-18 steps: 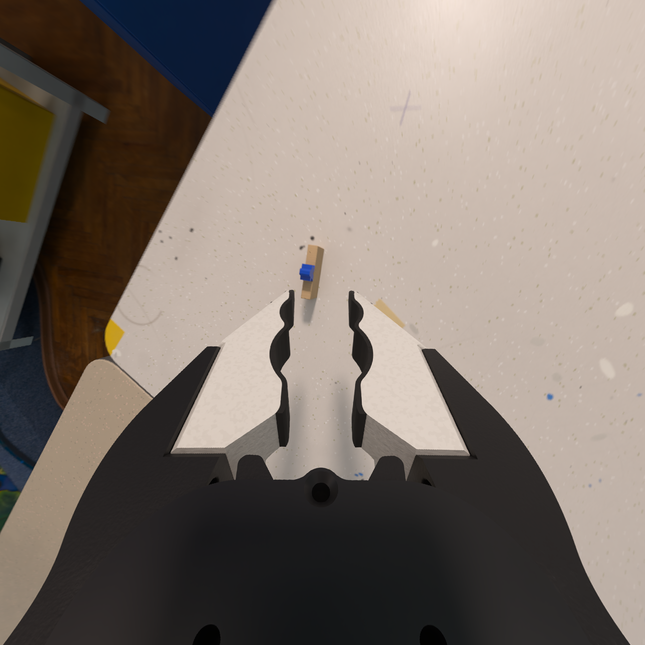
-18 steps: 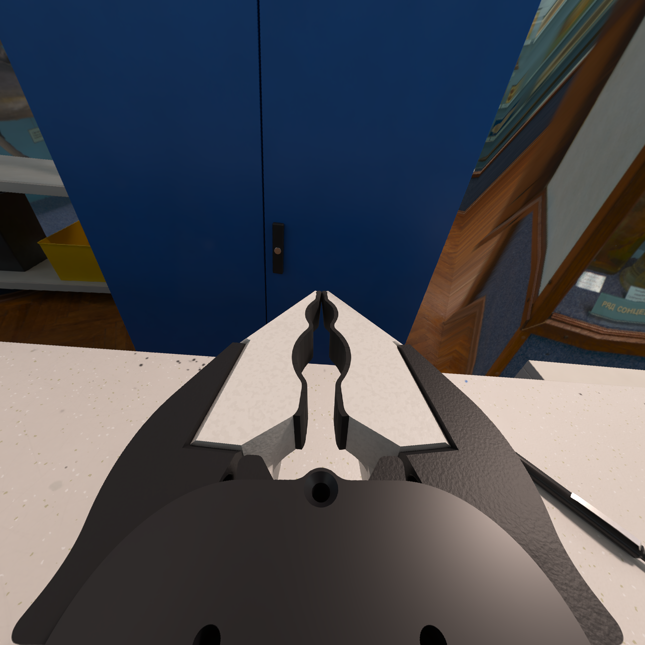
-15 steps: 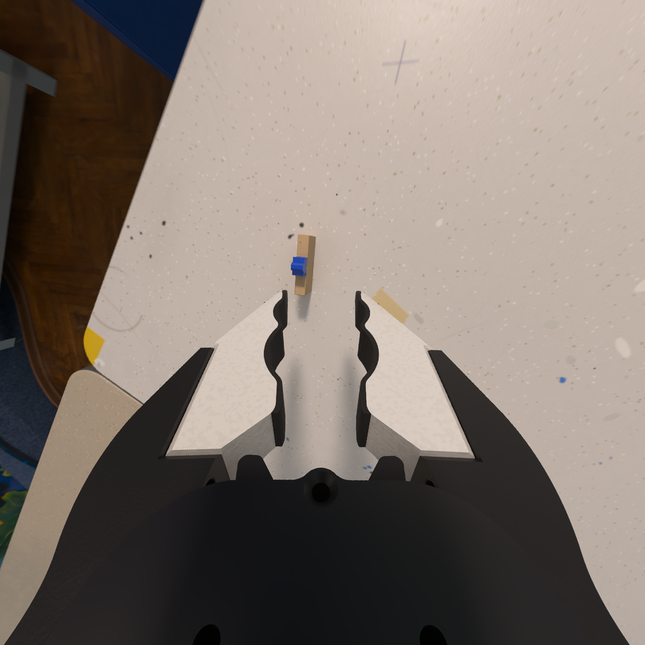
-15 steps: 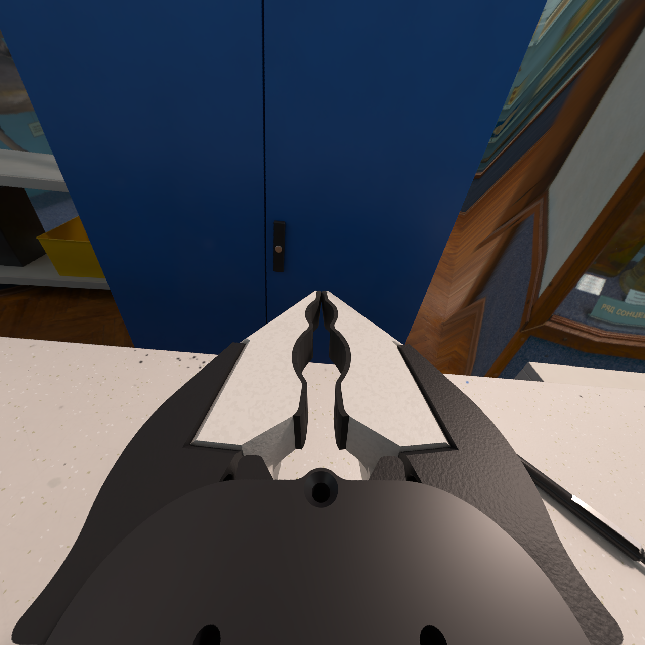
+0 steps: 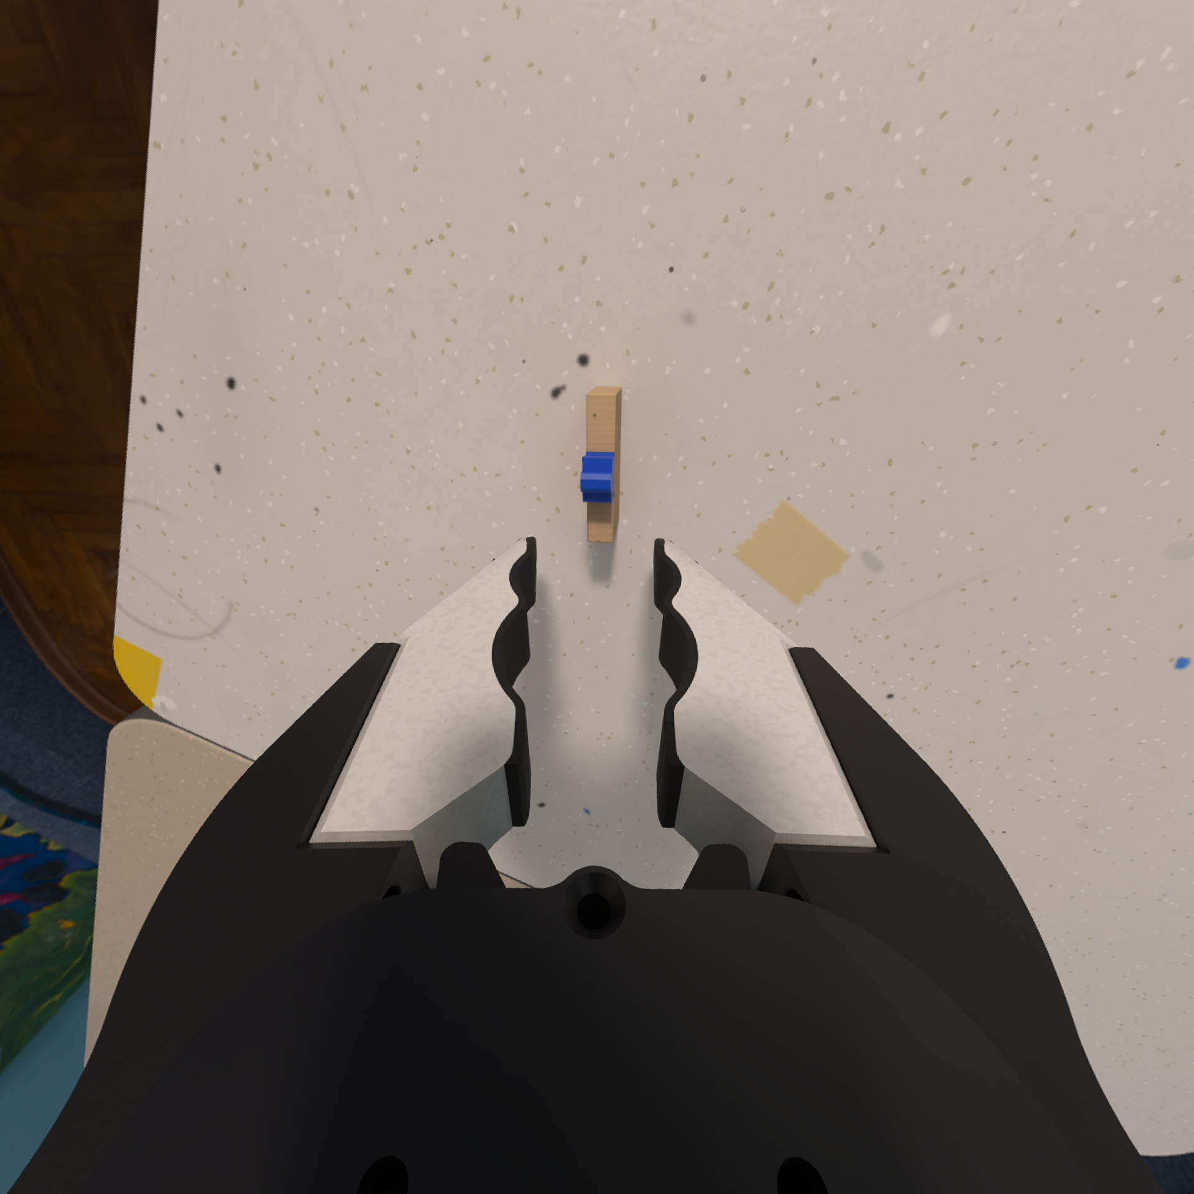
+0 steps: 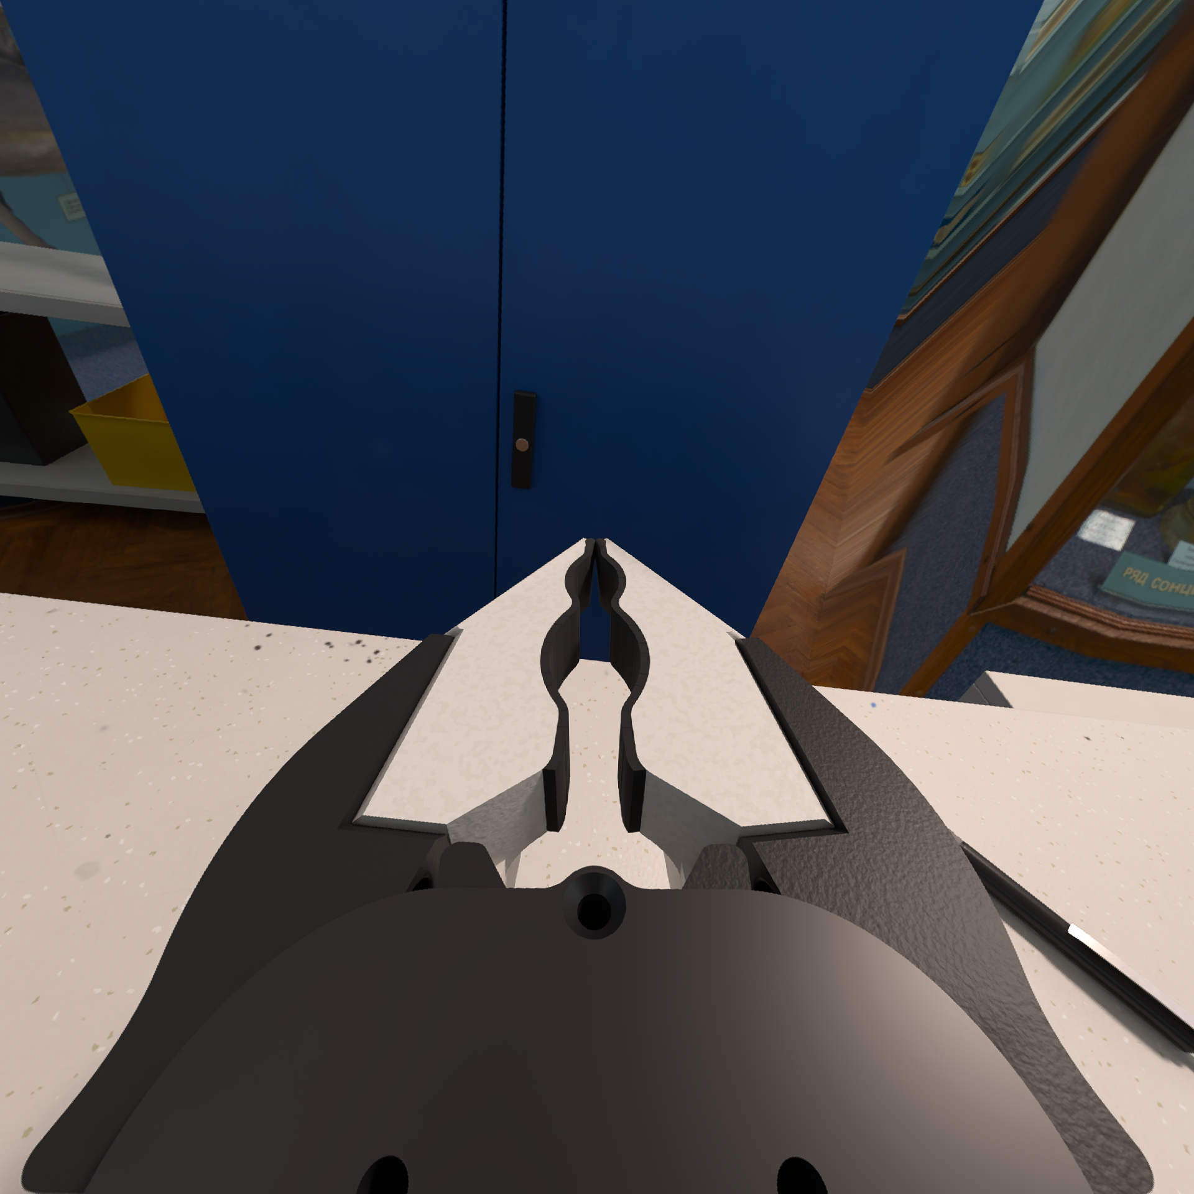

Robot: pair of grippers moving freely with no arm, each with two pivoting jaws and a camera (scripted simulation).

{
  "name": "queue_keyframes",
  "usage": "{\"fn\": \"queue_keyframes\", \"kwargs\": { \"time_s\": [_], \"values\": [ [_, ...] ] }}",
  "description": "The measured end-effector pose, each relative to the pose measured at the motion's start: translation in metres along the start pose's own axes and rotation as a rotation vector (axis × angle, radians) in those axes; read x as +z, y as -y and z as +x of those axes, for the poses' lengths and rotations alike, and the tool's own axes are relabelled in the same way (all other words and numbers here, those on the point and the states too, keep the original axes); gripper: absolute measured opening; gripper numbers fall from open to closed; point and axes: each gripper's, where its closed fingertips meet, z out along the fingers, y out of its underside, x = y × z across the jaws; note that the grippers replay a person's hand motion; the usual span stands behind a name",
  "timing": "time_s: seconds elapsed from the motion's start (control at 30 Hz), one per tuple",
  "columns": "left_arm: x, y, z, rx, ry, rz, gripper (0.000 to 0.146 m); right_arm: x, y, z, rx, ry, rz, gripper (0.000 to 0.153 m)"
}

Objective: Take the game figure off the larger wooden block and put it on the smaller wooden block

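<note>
In the left wrist view a narrow, light wooden block (image 5: 604, 420) lies on the speckled white table (image 5: 840, 258), lengthwise straight ahead. A small blue game figure (image 5: 596, 477) sits on its middle. My left gripper (image 5: 594, 546) is open and empty above the table, its fingertips just short of the block's near end. A flat tan square piece (image 5: 791, 550) lies to the right of the right fingertip; I cannot tell its thickness. My right gripper (image 6: 594, 543) is shut and empty, held level over the table, with neither block nor figure in its view.
The table's left edge (image 5: 139, 387) runs close by, with a yellow patch (image 5: 136, 665) at its corner and wooden floor beyond. In the right wrist view a black pen (image 6: 1085, 956) lies on the table at the right, and a blue cabinet (image 6: 504, 258) stands behind the table.
The left gripper has turned and moved closer, so the block now lies straight ahead between the fingertips, and its jaws have opened wider. The right gripper has barely moved.
</note>
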Motion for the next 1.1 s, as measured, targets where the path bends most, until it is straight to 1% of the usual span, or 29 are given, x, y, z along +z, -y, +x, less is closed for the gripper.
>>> {"fn": "queue_keyframes", "kwargs": {
  "time_s": [0.07,0.2,0.33,0.4,0.63,0.7,0.83,1.1],
  "values": [
    [-0.001,-0.003,-0.002,-0.008,0.013,-0.009,0.033,0.0,0.0,0.0,0.0,0.004,-0.001,0.0],
    [-0.006,-0.01,-0.003,-0.012,0.024,-0.04,0.033,0.0,0.0,-0.001,0.001,0.009,0.001,0.0],
    [-0.011,-0.013,-0.003,-0.022,0.025,-0.059,0.043,-0.001,0.001,-0.001,0.0,0.015,0.002,0.0],
    [-0.014,-0.01,-0.004,-0.021,0.031,-0.046,0.044,-0.001,0.001,-0.001,-0.001,0.017,0.002,0.0],
    [-0.022,0.018,-0.006,-0.032,0.038,0.109,0.033,-0.001,0.001,-0.002,0.002,0.027,0.0,0.0],
    [-0.021,0.022,-0.005,-0.027,0.025,0.132,0.03,-0.001,0.001,-0.003,0.001,0.029,0.0,0.0],
    [-0.015,0.025,-0.002,-0.003,0.007,0.123,0.025,-0.001,0.001,-0.003,0.003,0.034,-0.003,0.0],
    [-0.004,0.021,0.002,-0.006,-0.033,0.072,0.018,-0.001,0.0,-0.004,0.002,0.041,-0.006,0.0]
  ]
}}
